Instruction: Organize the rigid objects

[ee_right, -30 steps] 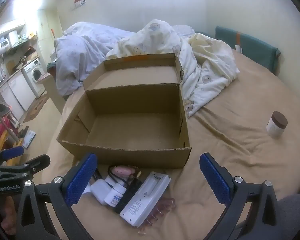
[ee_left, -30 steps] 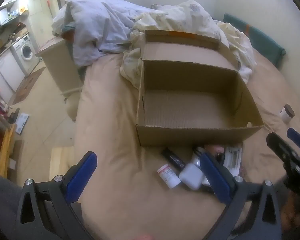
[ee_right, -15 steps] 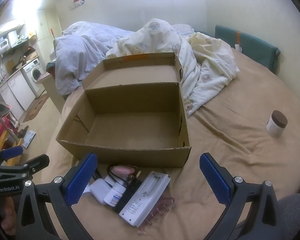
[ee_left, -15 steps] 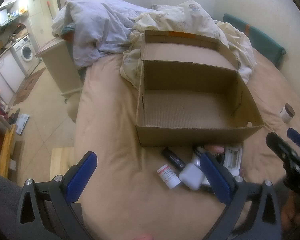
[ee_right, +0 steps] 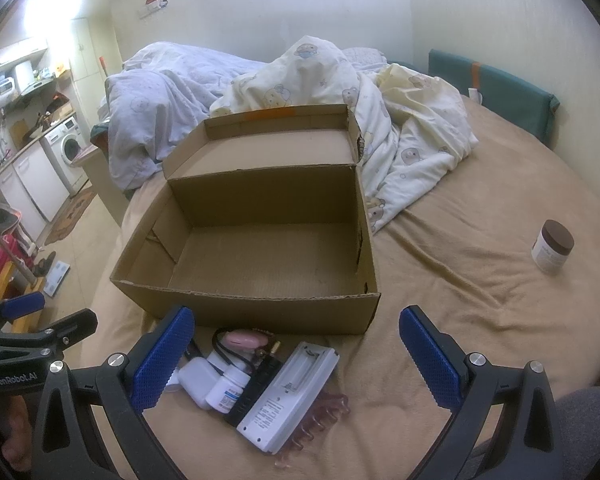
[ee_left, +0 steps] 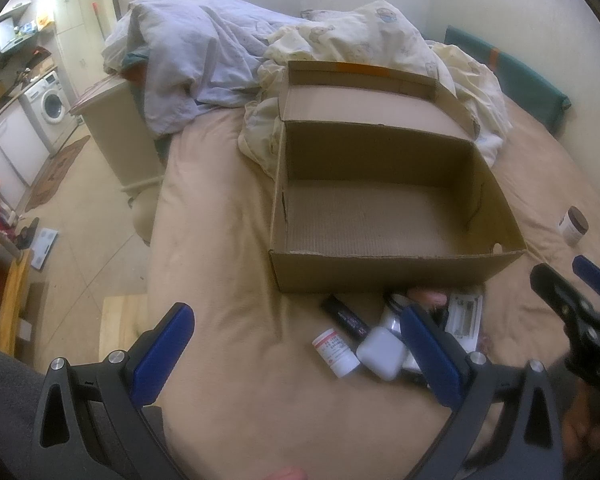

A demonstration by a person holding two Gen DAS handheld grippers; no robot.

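Note:
An open cardboard box point(ee_left: 396, 276) point(ee_right: 260, 312) lies on the tan bed, nothing inside it. In front of it sits a cluster: a small pill bottle point(ee_left: 335, 353) point(ee_right: 228, 390), a white case point(ee_left: 381, 353) point(ee_right: 196, 382), a black stick point(ee_left: 346, 317), a pink item point(ee_right: 242, 340), a white battery charger point(ee_right: 288, 396) point(ee_left: 465, 318) and a reddish hair claw point(ee_right: 320, 420). My left gripper point(ee_left: 300, 352) hangs open just short of the pill bottle. My right gripper point(ee_right: 296, 356) hangs open over the cluster. Neither holds anything.
A brown-lidded jar point(ee_right: 552, 251) point(ee_left: 573, 225) stands alone at the right on the bed. Rumpled duvets point(ee_right: 380, 112) lie behind the box. The bed's left edge drops to the floor, with a washing machine point(ee_left: 50, 100) and wooden furniture point(ee_left: 4, 292) beyond.

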